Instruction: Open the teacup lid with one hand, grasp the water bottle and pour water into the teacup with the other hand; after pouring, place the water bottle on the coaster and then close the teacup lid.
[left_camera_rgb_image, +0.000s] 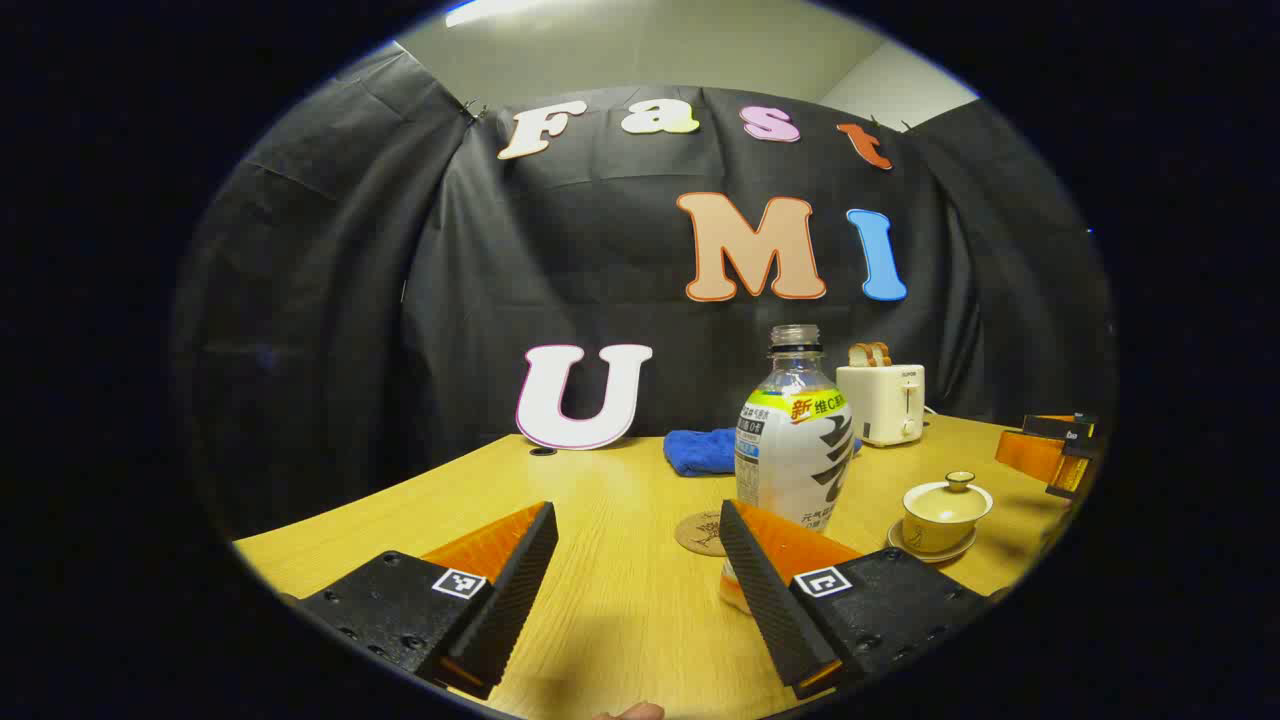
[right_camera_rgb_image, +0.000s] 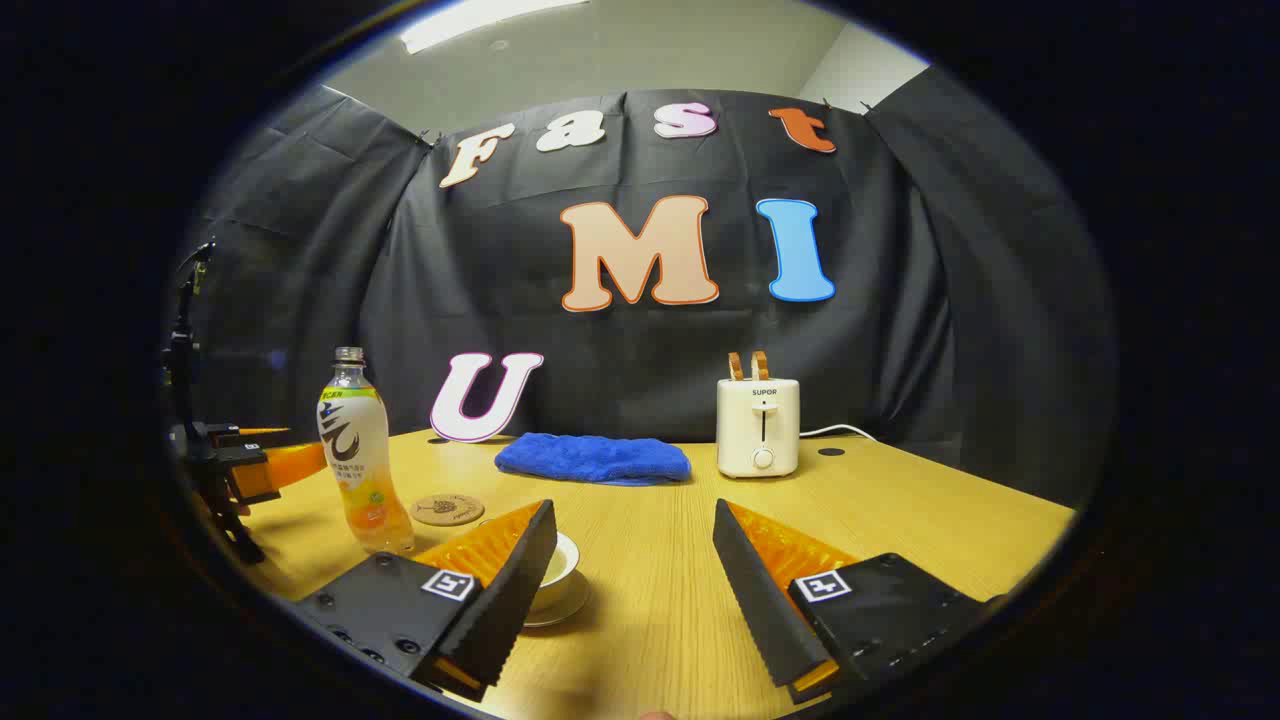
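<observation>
A clear water bottle (left_camera_rgb_image: 795, 440) with a white and green label stands upright on the wooden table, just beyond my left gripper's right finger, which hides its base. My left gripper (left_camera_rgb_image: 637, 520) is open and holds nothing. A round cork coaster (left_camera_rgb_image: 700, 533) lies just left of the bottle. The cream teacup (left_camera_rgb_image: 945, 510) sits on its saucer to the right, its lid (left_camera_rgb_image: 958, 492) on. In the right gripper view, my right gripper (right_camera_rgb_image: 633, 520) is open, and the teacup (right_camera_rgb_image: 562, 565) peeks from behind its left finger. The bottle (right_camera_rgb_image: 360, 450) and coaster (right_camera_rgb_image: 447, 509) stand farther left.
A folded blue cloth (right_camera_rgb_image: 593, 458) and a white toaster (right_camera_rgb_image: 758, 425) with bread in it stand at the back of the table (right_camera_rgb_image: 900, 520). The left gripper (right_camera_rgb_image: 250, 465) shows at the far left, the right gripper (left_camera_rgb_image: 1050, 455) at the far right.
</observation>
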